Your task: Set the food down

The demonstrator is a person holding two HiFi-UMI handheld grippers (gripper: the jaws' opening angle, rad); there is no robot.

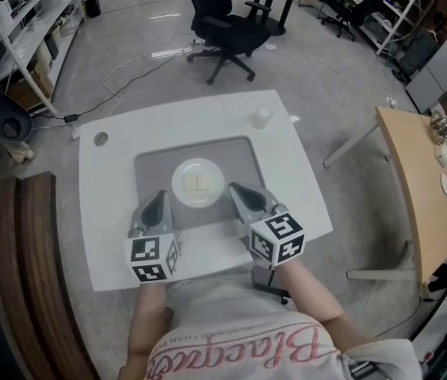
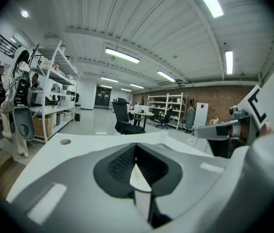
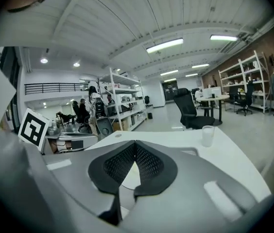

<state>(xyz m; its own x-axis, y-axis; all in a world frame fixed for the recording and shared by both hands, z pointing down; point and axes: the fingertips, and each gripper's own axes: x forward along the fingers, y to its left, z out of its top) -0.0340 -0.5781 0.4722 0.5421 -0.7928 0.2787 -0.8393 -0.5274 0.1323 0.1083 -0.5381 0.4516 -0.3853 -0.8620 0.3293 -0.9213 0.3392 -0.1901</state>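
Note:
A white plate [image 1: 197,184] with a pale square piece of food [image 1: 199,182] lies on the grey mat [image 1: 150,172] in the middle of the white table [image 1: 105,212]. My left gripper [image 1: 158,199] hangs above the mat just left of the plate, and my right gripper [image 1: 235,190] hangs just right of it. Both stand clear of the plate. In the left gripper view the left gripper [image 2: 136,147] has its jaws together at the tips with nothing between the pads. The right gripper [image 3: 135,144] looks the same in its own view. A sliver of the plate [image 3: 127,176] shows below the tips.
A small clear cup [image 1: 262,117] stands at the table's far right, and a round grommet [image 1: 101,138] sits at the far left. A black office chair [image 1: 223,26] stands beyond the table. To the right is a wooden table [image 1: 414,180], and shelving lines the room's edges.

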